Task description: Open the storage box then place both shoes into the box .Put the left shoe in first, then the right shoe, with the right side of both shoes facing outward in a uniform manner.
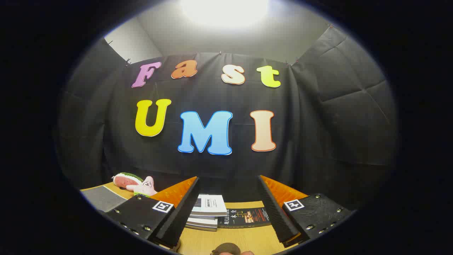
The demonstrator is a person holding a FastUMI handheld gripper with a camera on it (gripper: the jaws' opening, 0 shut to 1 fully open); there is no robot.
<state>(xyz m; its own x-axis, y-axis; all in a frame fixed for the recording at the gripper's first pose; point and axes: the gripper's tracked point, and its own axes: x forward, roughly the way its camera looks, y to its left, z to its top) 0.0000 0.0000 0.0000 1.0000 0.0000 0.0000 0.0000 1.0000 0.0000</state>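
My gripper [228,180] stands open, held high above a wooden table [212,241] and facing the booth's black back wall. Nothing lies between its fingers [177,212]. Below and between the fingers sits a short stack of books [208,212] beside a dark booklet [244,216] on the tabletop.
A pink star-shaped plush [143,186] and a watermelon-slice plush [124,180] lie on the table beyond the left finger. A grey mat [102,198] lies near them. A small dark rounded object [226,249] sits at the near table edge.
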